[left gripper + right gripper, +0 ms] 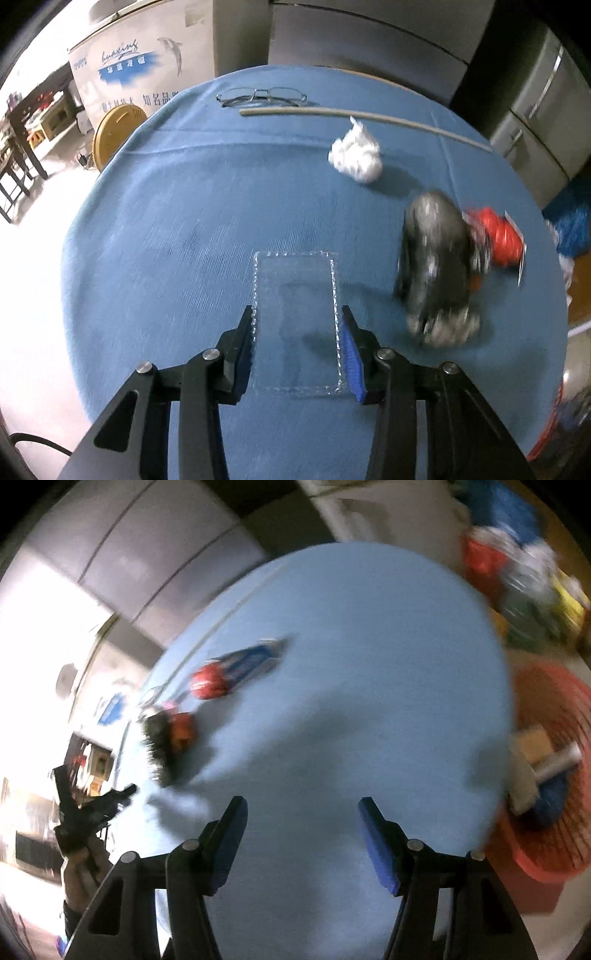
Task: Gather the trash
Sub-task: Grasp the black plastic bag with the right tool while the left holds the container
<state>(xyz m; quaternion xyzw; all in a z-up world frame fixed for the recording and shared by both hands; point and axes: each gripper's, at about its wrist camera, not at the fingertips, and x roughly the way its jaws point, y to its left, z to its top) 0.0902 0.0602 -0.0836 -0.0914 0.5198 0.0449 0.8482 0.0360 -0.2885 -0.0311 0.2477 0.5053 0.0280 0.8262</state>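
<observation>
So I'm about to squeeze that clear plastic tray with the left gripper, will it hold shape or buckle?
The clear plastic tray looks thin and see-through, so probably light and apt to flex or crackle. Its smooth walls may slip between the left gripper pads.

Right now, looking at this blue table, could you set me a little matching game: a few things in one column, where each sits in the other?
Things:
1. clear plastic tray
2. eyeglasses
3. crumpled white tissue
4. red basket

Places:
A. off the table, beyond its edge
B. between the left gripper's open fingers
C. far edge of the tablecloth, behind a long grey stick
D. just in front of that stick

Pairs: 1-B, 2-C, 3-D, 4-A
</observation>
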